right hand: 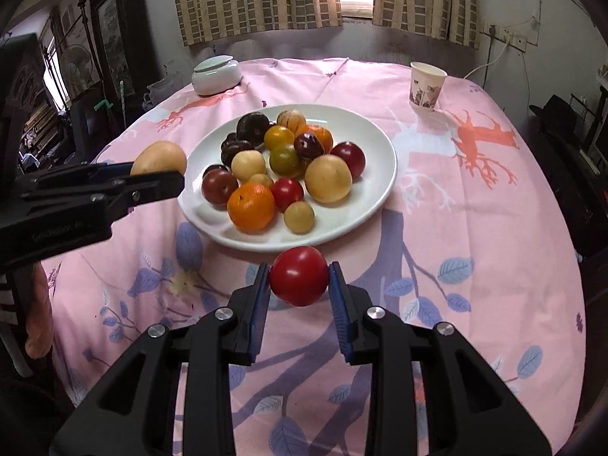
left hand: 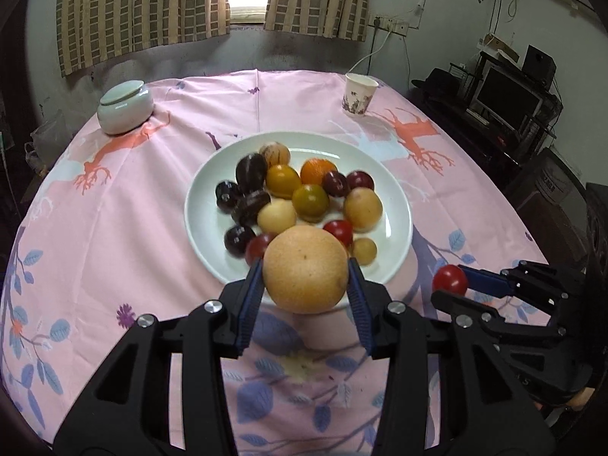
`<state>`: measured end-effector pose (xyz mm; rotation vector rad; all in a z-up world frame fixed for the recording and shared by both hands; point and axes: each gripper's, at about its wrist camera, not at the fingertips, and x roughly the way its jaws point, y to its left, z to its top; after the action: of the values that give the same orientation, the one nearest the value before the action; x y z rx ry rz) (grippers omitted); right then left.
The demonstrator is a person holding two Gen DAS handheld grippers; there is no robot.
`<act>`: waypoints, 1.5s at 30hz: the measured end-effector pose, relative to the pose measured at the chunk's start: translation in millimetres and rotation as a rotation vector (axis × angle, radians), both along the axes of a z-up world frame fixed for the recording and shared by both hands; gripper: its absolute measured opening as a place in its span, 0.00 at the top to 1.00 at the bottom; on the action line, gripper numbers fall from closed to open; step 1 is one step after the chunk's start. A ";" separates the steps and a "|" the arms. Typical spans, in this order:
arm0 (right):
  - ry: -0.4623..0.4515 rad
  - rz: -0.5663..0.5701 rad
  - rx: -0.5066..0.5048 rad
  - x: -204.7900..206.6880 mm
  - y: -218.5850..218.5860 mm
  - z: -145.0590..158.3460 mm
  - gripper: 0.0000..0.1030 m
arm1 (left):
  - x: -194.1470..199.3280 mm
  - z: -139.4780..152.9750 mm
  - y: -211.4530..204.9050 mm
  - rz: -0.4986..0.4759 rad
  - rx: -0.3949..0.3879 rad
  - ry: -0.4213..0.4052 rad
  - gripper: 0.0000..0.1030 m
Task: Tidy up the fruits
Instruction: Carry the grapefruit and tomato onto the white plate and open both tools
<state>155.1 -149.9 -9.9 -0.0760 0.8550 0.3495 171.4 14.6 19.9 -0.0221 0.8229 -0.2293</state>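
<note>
A white plate [left hand: 205, 224] [right hand: 364, 205] in the middle of the pink table holds several fruits: dark plums, yellow ones, red ones and an orange [right hand: 250, 206]. My left gripper [left hand: 306, 277] is shut on a large pale yellow fruit [left hand: 306, 269], held in the air over the plate's near rim. The right wrist view shows that left gripper [right hand: 167, 178] with the yellow fruit [right hand: 159, 157] at the left. My right gripper [right hand: 299, 279] is shut on a red fruit [right hand: 299, 275], lifted just in front of the plate. The left wrist view has this right gripper [left hand: 454, 287] and red fruit [left hand: 449, 280] at the right.
A pale lidded ceramic jar [left hand: 125, 107] [right hand: 216, 75] stands at the table's far left. A paper cup [left hand: 359, 95] [right hand: 425, 85] stands at the far right. A flowered pink cloth [left hand: 114, 247] covers the table. Shelves with a monitor [left hand: 509, 95] are off to the right.
</note>
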 end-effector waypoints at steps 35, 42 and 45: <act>-0.138 -0.050 -0.022 93.0 19.7 -1.6 0.01 | 137.0 2.4 -6.1 0.174 0.148 0.016 0.02; -0.059 -0.147 -0.103 74.0 -1.1 -1.6 0.01 | 62.0 16.3 22.2 0.229 0.174 -0.036 0.02; -0.080 -0.175 -0.110 49.3 -6.3 2.5 0.01 | 22.5 20.7 32.3 0.251 0.139 -0.071 0.02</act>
<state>204.5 -156.1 -7.4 -0.1158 0.7953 0.1339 193.9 46.8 40.6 0.0131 0.7556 0.0636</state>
